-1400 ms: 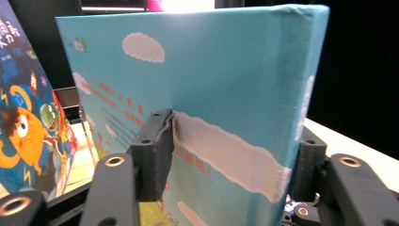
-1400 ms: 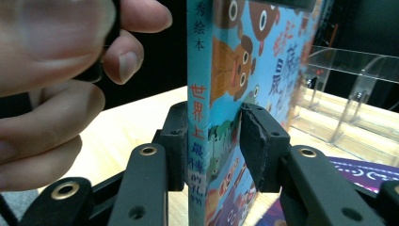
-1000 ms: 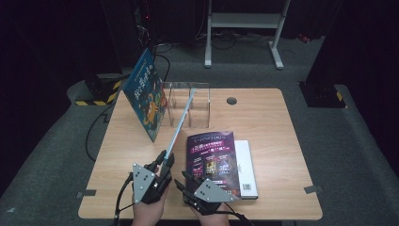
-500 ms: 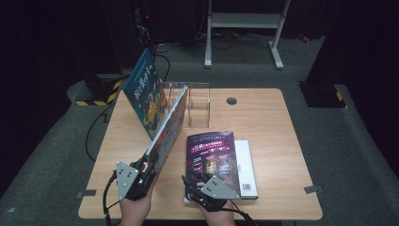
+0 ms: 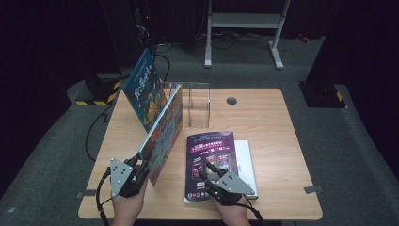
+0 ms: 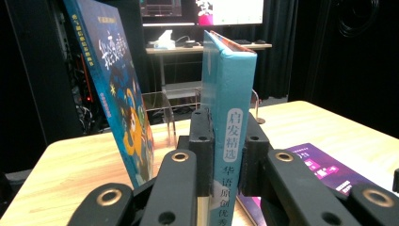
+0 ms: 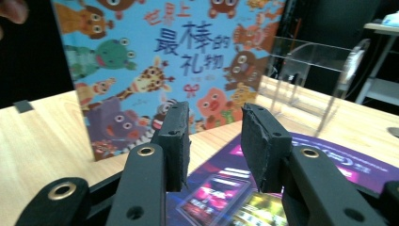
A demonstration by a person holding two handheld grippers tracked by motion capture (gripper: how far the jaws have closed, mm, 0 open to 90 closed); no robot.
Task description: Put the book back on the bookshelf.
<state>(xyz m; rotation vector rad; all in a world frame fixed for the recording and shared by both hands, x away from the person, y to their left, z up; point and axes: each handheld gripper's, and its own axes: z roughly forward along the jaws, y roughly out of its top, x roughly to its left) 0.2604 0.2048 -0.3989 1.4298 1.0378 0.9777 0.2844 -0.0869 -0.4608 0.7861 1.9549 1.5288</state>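
While the left tool (image 6: 225, 155) clamps the picture book's spine (image 6: 231, 127), keep that book upright — the right tool (image 7: 214, 141), half-open and empty, hovers above the purple magazine (image 5: 210, 157).

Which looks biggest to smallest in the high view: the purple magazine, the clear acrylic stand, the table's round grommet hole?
1. Purple magazine
2. Clear acrylic stand, though it sits farther from the camera
3. Grommet hole, plainly smallest

I see a light wooden table (image 5: 263, 117) on grey carpet (image 5: 357, 141) in a dark room. Behind it stands a white metal frame (image 5: 242, 21) with 2 legs. A yellow-and-black striped block (image 5: 96, 96) sits at the far left, beside black cables (image 5: 91, 136) trailing across the floor.
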